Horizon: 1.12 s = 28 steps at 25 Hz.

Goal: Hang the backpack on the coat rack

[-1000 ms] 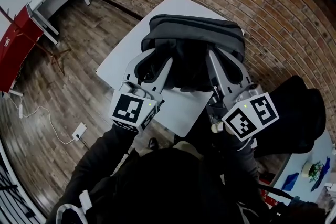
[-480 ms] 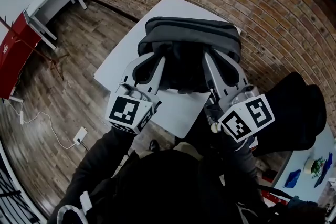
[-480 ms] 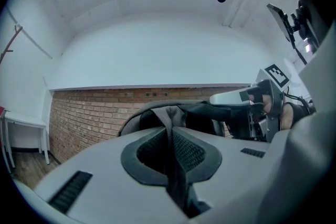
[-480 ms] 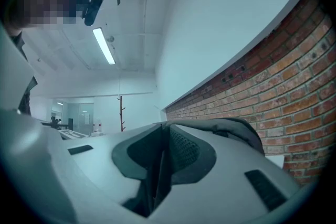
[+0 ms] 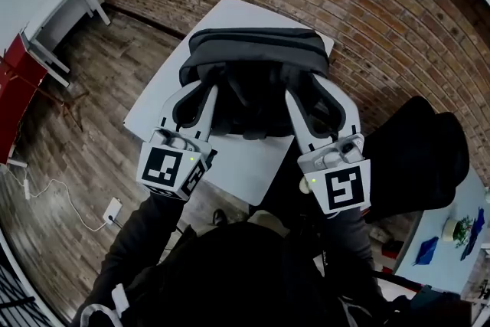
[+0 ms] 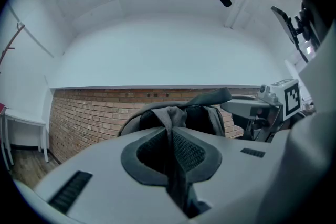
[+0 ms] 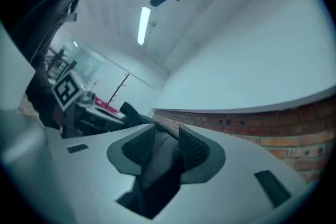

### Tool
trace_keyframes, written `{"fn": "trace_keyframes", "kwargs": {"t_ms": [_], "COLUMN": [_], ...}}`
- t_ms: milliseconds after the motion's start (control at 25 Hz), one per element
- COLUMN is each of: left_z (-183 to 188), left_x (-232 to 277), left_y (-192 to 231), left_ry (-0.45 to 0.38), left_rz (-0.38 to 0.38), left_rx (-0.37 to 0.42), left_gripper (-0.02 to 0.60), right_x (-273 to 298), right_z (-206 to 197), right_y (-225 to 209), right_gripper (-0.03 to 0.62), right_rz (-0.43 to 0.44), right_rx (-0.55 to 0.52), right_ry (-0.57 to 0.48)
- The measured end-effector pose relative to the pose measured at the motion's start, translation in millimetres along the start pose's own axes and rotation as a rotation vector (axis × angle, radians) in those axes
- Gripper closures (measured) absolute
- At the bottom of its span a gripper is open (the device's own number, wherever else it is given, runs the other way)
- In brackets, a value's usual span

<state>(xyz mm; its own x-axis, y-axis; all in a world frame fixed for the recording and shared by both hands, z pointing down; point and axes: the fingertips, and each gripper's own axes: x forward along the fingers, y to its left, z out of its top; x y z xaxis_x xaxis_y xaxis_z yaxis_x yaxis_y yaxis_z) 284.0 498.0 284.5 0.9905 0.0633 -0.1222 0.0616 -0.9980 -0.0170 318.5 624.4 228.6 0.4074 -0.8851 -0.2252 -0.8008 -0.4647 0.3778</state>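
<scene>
The backpack (image 5: 256, 57) sits on the surface (image 5: 245, 165), just ahead of both sets of jaws. The left gripper (image 6: 170, 136) pinches a strap (image 6: 169, 115) tight between its jaws. The right gripper (image 7: 164, 149) has just been opening its jaws, and grey fabric (image 7: 157, 165) lies loose between them. Lifting and hanging are still to do.

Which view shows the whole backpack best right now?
Head view: the backpack lies in full on the white table. The left gripper view shows only a strap pinched in its jaws and the bag's top behind. The right gripper view shows just dark fabric between jaws that have just been opening.
</scene>
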Motion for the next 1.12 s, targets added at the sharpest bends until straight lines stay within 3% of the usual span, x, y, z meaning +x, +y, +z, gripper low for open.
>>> {"fn": "trace_keyframes", "kwargs": {"t_ms": [160,280,720,840,1120], "left_z": [0,1,3,3,16], "left_x": [2,4,-1,0,-3], "left_y": [-2,-3,-1,-1,3], "left_ry": [-0.004,-0.004,-0.005,-0.007,-0.042], "left_rz": [0.000,0.000,0.007,0.006,0.066], "left_rx": [0.003,0.001,0.002,0.001,0.033], "left_gripper": [0.541,0.541,0.540,0.541,0.541], "right_x": [6,15,34,39,41], "right_z": [-25,-21,-10,-14,-10], "right_y": [9,13,22,21,7], "right_gripper": [0.463,0.464,0.465,0.551,0.571], "right_rz": [0.001,-0.019,0.052,0.064,0.106], "right_rx": [-0.296,-0.473,-0.624,-0.579,-0.201], "right_ry": [0.109,0.084,0.028,0.036,0.031]}}
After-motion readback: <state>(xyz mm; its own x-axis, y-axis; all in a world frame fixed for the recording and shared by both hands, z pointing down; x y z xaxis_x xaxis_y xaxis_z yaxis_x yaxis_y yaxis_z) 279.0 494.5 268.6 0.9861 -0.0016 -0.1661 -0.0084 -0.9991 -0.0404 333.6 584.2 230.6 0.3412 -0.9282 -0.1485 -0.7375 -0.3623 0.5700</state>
